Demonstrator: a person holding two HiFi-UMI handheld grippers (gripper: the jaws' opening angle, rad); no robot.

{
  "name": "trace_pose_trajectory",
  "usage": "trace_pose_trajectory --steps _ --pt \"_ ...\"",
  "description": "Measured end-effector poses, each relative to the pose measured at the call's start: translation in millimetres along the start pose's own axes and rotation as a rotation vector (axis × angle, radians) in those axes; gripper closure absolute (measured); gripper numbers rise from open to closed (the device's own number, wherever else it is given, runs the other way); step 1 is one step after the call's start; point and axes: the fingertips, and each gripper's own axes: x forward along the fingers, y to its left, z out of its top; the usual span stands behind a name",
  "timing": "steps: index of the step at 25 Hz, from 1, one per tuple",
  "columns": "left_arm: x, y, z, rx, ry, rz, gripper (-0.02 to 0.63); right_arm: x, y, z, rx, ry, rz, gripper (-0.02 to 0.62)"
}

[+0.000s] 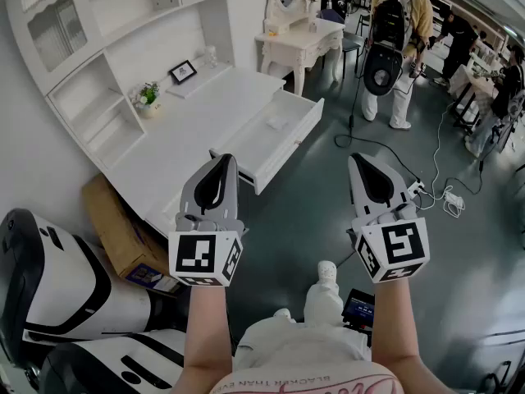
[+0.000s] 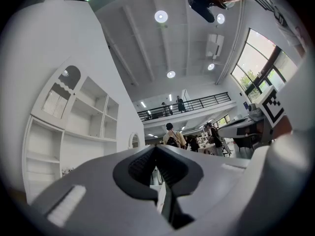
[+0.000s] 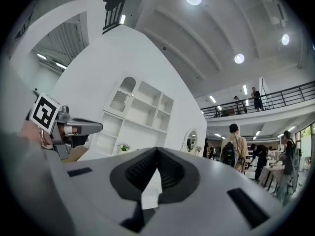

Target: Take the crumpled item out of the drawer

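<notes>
The left gripper (image 1: 223, 162) is held up over the floor with its jaws pressed together and nothing between them. The right gripper (image 1: 362, 161) hangs beside it, well apart, and its jaws are likewise closed on nothing. Both point away from the person, whose bare forearms reach in from the bottom edge of the head view. Ahead of the left gripper stands a white desk (image 1: 176, 150) with its drawer (image 1: 289, 142) pulled out. The crumpled item (image 1: 276, 123), small and pale, lies on the drawer's floor about midway between its ends, well apart from both grippers. Along the back edge of the desk top, against the shelving, stand a small potted plant (image 1: 148, 95) and a dark picture frame (image 1: 182, 71). A cardboard box (image 1: 119, 230) sits on the floor at the desk's near end. Farther off are a white dressing table (image 1: 297, 35), a person with a backpack (image 1: 397, 23), and cables (image 1: 435, 179) trailing over the floor.
</notes>
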Motion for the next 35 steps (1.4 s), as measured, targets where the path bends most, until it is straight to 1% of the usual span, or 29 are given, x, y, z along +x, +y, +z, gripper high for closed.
trace_pose_trajectory --steps 5,13,20,24,27,31,35 --pt "3 -1 1 -0.001 -0.006 -0.004 0.597 -1 -2 3 0.003 -0.01 -0.017 0.589" --pt "17 -5 -2 0.005 -0.014 -0.02 0.597 1 -11 -5 0.014 -0.013 -0.033 0.589" --pt "40 4 -8 -0.001 -0.012 -0.009 0.597 22 -20 -9 0.025 -0.019 -0.01 0.589" --pt "62 8 -18 0.006 0.008 -0.002 0.597 43 -29 -23 0.032 -0.006 0.018 0.589" --pt "89 12 -28 0.002 0.024 0.003 0.597 67 -43 -32 0.036 0.004 0.041 0.589" --pt "129 11 -40 0.032 0.049 -0.009 0.597 105 -65 -42 0.023 0.009 0.08 0.589" --pt "166 17 -53 0.008 0.055 0.038 0.597 139 -89 -60 0.036 0.02 0.115 0.589"
